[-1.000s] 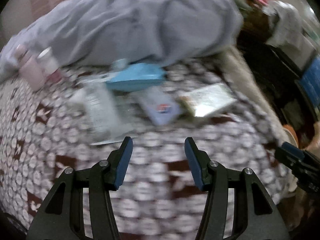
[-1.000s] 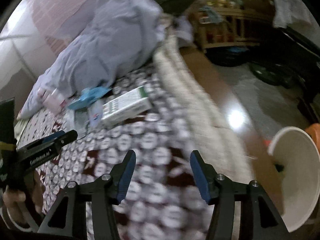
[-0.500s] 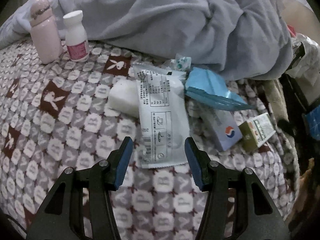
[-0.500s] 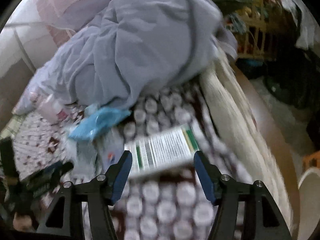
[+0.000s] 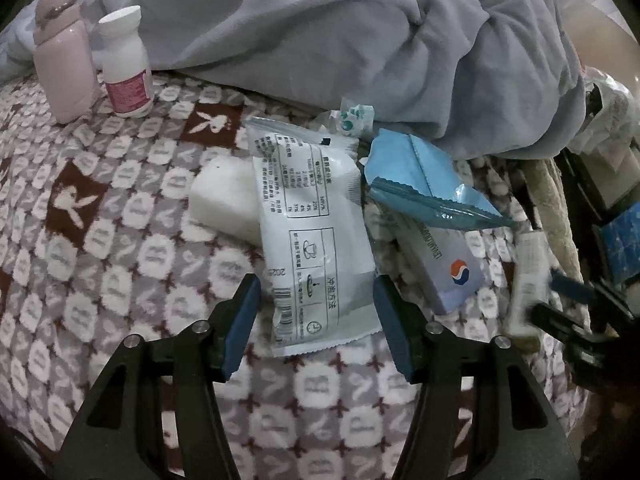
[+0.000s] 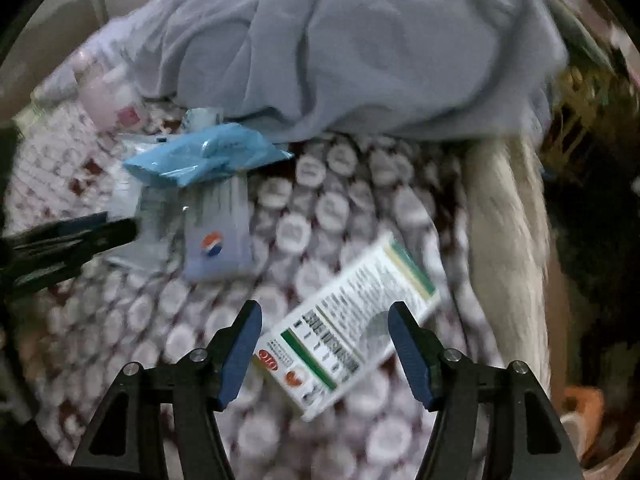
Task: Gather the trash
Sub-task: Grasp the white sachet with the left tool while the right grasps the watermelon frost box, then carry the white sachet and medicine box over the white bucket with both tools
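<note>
Grey blanket (image 5: 360, 40) bunched behind, pink bottle (image 5: 64, 56) far left, white wrapper (image 5: 316, 236) framed by left tongs (image 5: 316, 312) spread apart, green-striped box (image 6: 348, 336) between right tongs (image 6: 325, 344), likewise apart.

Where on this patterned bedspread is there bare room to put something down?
Bare bedspread lies left of the white printed wrapper, in front of the pink bottle and white pill bottle. Crowded: the wrapper, blue pouch, lavender box and green-striped carton cluster below the grey blanket.

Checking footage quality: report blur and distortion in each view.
Left wrist: mostly sharp, print on the white wrapper readable, right edge smeared, fisheye bending and dark corners. Right wrist: motion blur throughout, the green-striped box and patterned blanket smeared, dim.
</note>
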`<control>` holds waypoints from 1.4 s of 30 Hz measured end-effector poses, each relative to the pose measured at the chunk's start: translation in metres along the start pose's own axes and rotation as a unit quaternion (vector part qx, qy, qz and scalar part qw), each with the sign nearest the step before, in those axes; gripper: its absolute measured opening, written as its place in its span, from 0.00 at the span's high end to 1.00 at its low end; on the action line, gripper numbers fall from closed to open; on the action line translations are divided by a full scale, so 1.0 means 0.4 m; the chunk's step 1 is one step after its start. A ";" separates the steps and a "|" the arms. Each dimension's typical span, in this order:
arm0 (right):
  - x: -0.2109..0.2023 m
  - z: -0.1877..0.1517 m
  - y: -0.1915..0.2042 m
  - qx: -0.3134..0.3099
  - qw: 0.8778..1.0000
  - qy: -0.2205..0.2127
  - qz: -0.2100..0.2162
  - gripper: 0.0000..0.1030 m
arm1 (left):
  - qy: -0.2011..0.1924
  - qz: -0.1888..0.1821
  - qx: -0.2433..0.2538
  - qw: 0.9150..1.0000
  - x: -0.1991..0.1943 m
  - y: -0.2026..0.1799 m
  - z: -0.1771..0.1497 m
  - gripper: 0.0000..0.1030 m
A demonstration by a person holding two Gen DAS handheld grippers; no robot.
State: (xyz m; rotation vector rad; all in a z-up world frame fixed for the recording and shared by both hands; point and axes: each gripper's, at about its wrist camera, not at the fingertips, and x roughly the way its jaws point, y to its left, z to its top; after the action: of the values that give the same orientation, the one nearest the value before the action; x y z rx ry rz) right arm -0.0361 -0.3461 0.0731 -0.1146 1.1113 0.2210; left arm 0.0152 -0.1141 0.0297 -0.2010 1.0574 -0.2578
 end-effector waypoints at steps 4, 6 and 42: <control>-0.071 -0.045 -0.053 0.062 0.997 -0.048 0.026 0.33 | 0.014 0.001 -0.007 1.000 0.035 -0.006 0.007 0.44; -0.069 -0.055 -0.063 0.086 0.995 -0.048 0.026 0.31 | 0.006 -0.003 -0.008 1.000 0.035 -0.008 0.010 0.45; -0.293 -0.279 -0.014 0.160 0.972 -0.134 0.103 0.45 | -0.091 0.026 0.088 0.992 -0.404 -0.248 -0.229 0.54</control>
State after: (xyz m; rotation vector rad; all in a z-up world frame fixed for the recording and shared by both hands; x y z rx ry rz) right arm -0.1823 -0.3879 0.1290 0.3130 0.8747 0.2324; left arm -0.1516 -0.1632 0.1484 -0.0380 0.8523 -0.2794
